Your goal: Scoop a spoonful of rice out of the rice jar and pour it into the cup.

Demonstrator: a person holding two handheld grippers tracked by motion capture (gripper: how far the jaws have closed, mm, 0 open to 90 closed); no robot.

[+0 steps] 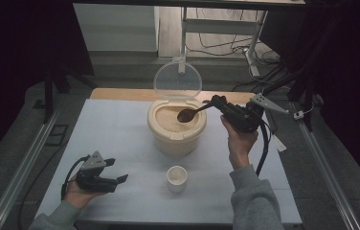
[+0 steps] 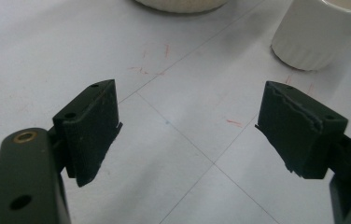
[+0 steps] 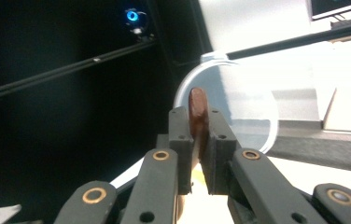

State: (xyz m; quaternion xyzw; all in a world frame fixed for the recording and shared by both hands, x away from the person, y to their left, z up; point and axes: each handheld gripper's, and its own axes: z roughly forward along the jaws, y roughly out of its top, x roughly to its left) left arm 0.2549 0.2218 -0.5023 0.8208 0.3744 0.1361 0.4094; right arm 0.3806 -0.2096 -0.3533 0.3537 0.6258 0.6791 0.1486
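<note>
I operate two tools. My right tool (image 1: 215, 102) is clamped on the handle of one brown wooden spoon (image 1: 191, 113); in the right gripper view the spoon (image 3: 198, 112) stands edge-on between the closed pads. The spoon's bowl hangs over the open mouth of one cream container (image 1: 176, 127), which stands near the middle of the desk (image 1: 116, 139), toward its far edge. The container holds a pale granular filling; I cannot tell what it is. Its one clear round lid (image 1: 177, 80) stands raised at the far side, and it also appears behind the spoon in the right gripper view (image 3: 248, 107).

My left tool (image 1: 113, 175) rests near the front left corner of the desk, lying level in my hand. Its jaws stand wide apart with nothing between them; the left gripper view shows bare desk surface between the two pads (image 2: 187, 135).

One small white cup (image 1: 176, 178) stands near the front edge of the desk, in front of the container and to the right of the left tool, apart from both. In the left gripper view the cup (image 2: 316, 35) is beyond the right-hand pad.

Count: two tools, one spoon, one container, one lid, one cup.
</note>
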